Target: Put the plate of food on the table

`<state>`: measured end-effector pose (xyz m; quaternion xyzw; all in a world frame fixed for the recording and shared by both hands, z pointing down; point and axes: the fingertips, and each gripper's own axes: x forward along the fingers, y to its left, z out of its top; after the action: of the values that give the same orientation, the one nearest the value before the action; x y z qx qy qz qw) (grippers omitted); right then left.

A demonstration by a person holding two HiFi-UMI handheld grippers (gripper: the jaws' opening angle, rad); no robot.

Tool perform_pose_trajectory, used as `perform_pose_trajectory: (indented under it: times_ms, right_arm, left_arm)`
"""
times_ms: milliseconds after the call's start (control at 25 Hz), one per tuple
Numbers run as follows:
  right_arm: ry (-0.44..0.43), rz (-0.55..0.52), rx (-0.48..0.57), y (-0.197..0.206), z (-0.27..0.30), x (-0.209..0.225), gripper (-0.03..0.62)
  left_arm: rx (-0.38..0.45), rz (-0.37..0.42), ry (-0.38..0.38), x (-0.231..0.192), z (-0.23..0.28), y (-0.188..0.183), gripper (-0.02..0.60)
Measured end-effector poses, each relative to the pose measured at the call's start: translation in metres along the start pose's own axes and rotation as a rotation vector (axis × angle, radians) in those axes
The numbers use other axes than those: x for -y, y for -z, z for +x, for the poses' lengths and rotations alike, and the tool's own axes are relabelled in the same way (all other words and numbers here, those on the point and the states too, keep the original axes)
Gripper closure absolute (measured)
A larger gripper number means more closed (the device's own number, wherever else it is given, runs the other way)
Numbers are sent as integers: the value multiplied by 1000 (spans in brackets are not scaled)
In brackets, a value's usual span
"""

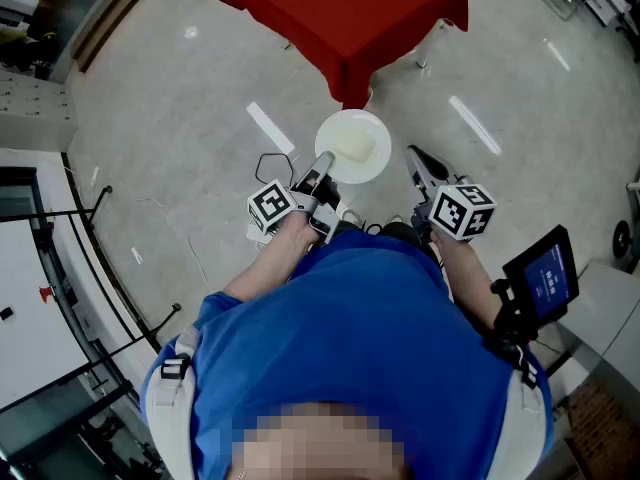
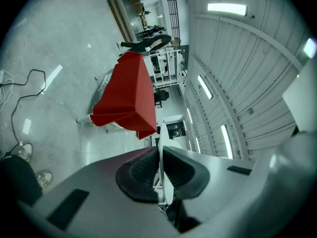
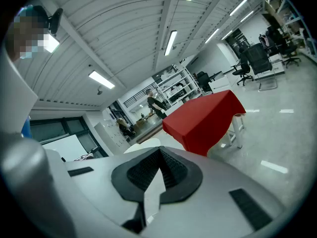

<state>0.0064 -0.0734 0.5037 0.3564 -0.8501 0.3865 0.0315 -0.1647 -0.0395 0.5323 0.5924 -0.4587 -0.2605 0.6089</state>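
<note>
Blue shirt (image 1: 370, 318) fills the bottom of the head view, since that camera looks straight down my front. Beyond it spreads the pale floor (image 1: 200, 98), and ahead stands the counter (image 1: 340, 13), draped in a red cloth that hangs down its sides. Its top looks bare from where I stand.

The plate (image 1: 352, 146) is not on that counter yet. It hangs in the air over the floor, just short of the counter's near corner, with the cloth's hanging point just beyond its far rim. What lies on it is pale like the plate itself, so I cannot make out the food properly.

The left tongs (image 1: 320, 166) are clenched on the plate's near rim. Looking along them, I see the thin white edge pinched between the two dark pads, and that one grip carries the whole plate. The right tongs (image 1: 418, 160) sit beside the plate without touching it. Their pads are closed on each other at the tips, with nothing between them.

So I judge this to be the carrying step, with the setting-down yet to come. Next I need to step forward and bring the plate level over the counter's near edge. Then I lower it flat, well inside the corner, and only then loosen the left tongs. A single rim grip could let the plate tip, so the right tongs could steady the far rim.
</note>
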Motion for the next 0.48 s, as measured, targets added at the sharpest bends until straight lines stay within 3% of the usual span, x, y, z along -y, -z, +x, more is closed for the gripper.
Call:
perform_pose_trajectory:
  times_ms: [480]
  right_arm:
    - [21, 4, 9, -1, 0, 3, 592]
  left_arm:
    - [-25, 0, 9, 3, 7, 0, 558]
